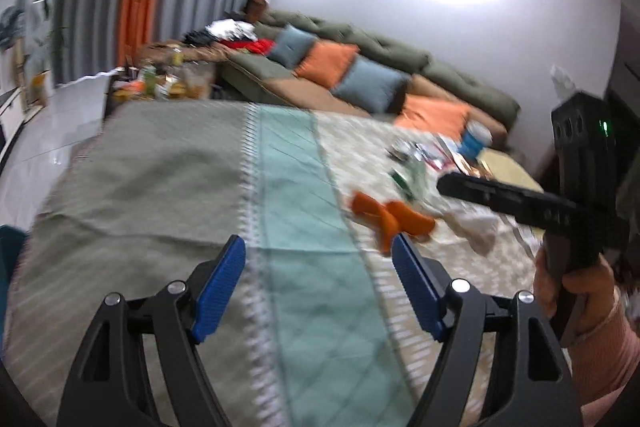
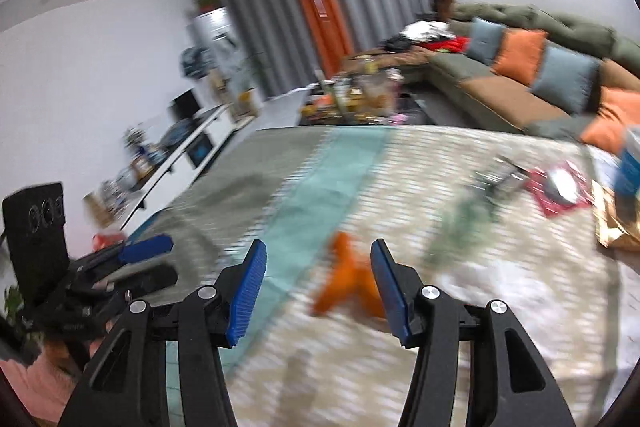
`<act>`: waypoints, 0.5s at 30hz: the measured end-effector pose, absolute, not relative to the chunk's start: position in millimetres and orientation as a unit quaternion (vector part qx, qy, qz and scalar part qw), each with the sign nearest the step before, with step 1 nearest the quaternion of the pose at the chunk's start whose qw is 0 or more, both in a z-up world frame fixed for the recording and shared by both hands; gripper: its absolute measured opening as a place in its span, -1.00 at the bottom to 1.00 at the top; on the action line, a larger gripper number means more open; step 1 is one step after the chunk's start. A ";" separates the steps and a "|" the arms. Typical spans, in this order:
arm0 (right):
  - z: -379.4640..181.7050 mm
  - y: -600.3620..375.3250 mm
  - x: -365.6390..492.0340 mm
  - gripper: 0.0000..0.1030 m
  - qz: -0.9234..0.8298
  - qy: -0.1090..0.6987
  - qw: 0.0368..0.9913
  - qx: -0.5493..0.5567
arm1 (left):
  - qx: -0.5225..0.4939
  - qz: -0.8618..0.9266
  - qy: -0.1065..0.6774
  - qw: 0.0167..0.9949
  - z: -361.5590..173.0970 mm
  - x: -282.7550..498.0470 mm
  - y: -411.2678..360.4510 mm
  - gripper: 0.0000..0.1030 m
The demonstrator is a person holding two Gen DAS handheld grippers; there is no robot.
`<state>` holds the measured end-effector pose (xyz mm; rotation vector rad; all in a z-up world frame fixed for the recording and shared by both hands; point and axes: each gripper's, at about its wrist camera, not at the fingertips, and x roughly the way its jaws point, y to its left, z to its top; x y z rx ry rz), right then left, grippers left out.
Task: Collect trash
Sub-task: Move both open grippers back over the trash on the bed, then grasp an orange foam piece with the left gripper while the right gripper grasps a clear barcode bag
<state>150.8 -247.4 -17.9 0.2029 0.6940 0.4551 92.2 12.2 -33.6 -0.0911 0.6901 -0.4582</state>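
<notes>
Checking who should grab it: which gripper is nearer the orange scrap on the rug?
Right. The orange scrap lies just ahead between the open right gripper fingers; the left gripper has it beyond its right fingertip, off-centre.

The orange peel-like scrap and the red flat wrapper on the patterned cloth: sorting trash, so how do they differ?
The orange peel-like scrap is curled and lobed; the red flat wrapper lies flat. The scrap is nearer the cameras, just ahead of the right gripper; the wrapper sits farther back among litter. Both rest untouched on the patterned cloth.

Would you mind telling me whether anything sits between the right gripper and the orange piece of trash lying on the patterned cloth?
Nothing visible does. The right gripper is open and empty, and the orange piece lies just beyond its blue fingers on bare cloth. The other litter lies farther off to the right.
</notes>
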 end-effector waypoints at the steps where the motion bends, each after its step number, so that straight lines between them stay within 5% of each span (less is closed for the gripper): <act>1: -19.4 -252.9 151.2 0.07 0.214 0.339 0.910 0.102 | -0.041 -0.228 0.343 0.910 -37.1 94.9 4.4 0.47; 10: -32.6 -313.6 163.6 0.07 0.170 0.346 0.914 0.128 | -0.008 -0.260 0.376 0.890 -53.5 117.5 -58.1 0.30; 15: -38.3 -322.4 183.1 0.15 0.166 0.362 0.908 0.128 | -0.002 -0.265 0.402 0.877 -62.9 133.7 -74.2 0.04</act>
